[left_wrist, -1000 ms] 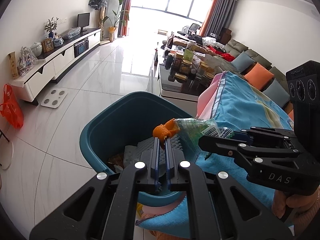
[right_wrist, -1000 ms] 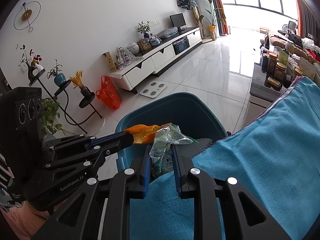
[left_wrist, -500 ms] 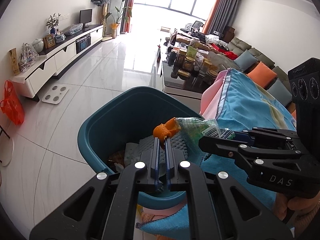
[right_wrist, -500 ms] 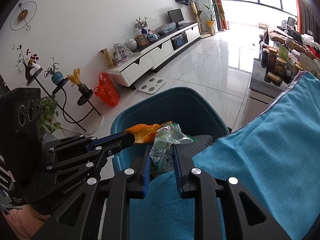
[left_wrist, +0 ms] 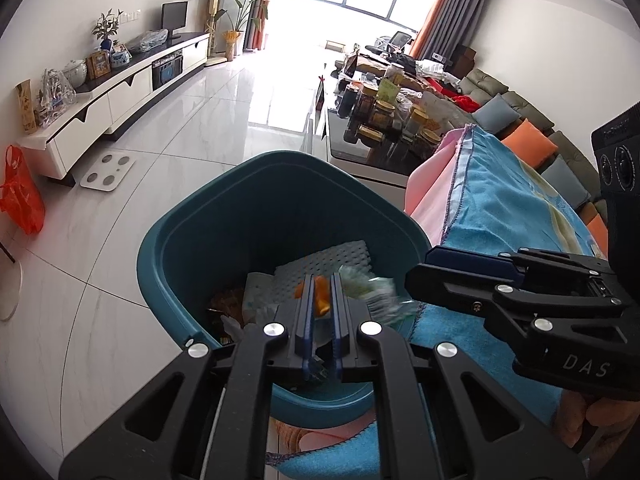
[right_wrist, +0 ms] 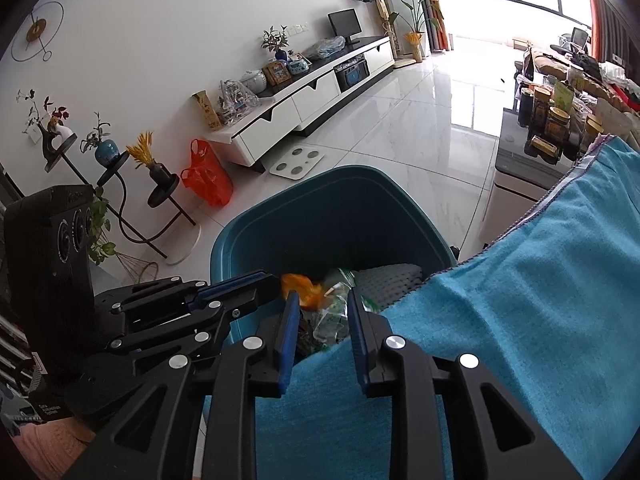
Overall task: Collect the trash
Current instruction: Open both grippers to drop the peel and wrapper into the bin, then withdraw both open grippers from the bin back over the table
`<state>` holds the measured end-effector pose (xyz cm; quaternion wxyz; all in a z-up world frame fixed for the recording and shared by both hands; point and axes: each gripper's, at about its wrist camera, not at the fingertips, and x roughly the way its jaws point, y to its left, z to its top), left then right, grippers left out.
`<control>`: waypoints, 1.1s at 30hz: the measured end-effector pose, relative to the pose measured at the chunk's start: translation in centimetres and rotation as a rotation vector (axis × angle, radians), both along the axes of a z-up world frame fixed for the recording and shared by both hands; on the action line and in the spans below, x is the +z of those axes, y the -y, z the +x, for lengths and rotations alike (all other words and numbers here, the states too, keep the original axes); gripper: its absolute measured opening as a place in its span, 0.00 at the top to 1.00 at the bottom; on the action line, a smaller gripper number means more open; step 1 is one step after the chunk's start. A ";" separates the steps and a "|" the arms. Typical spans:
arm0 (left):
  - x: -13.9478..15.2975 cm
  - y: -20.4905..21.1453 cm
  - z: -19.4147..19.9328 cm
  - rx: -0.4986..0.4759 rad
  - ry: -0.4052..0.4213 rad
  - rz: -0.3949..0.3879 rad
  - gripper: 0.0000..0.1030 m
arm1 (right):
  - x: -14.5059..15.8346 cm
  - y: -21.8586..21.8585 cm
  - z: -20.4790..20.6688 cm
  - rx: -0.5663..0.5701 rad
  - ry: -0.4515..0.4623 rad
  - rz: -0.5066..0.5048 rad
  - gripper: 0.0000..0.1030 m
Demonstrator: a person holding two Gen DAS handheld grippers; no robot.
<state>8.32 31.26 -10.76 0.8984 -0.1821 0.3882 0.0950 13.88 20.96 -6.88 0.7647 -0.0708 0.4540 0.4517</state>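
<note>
A teal trash bin (left_wrist: 192,240) stands on the floor beside a table under a blue cloth (left_wrist: 508,196); it also shows in the right wrist view (right_wrist: 320,192). My left gripper (left_wrist: 320,284) is over the bin, its jaws a little apart. An orange peel (left_wrist: 320,296) is loose between them, blurred, dropping. My right gripper (right_wrist: 320,300) is open over the bin's edge. A clear green wrapper (right_wrist: 336,304) is loose below its fingers, blurred. Grey foam sheet (left_wrist: 324,260) and other rubbish lie in the bin.
A dark coffee table with several jars (left_wrist: 384,116) stands behind the bin. A white TV cabinet (left_wrist: 120,96) runs along the left wall. A red bag (left_wrist: 22,196), a white scale (left_wrist: 106,170) and plant stands (right_wrist: 160,184) are on the floor.
Both grippers have opened and let go. The orange peel and the green wrapper have left the jaws and dropped towards the bin. Both grippers tilted down over the bin.
</note>
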 end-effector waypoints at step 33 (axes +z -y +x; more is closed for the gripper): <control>5.1 6.7 -7.2 0.012 0.224 0.209 0.06 | 3.4 14.2 -4.2 -0.216 0.177 0.194 0.26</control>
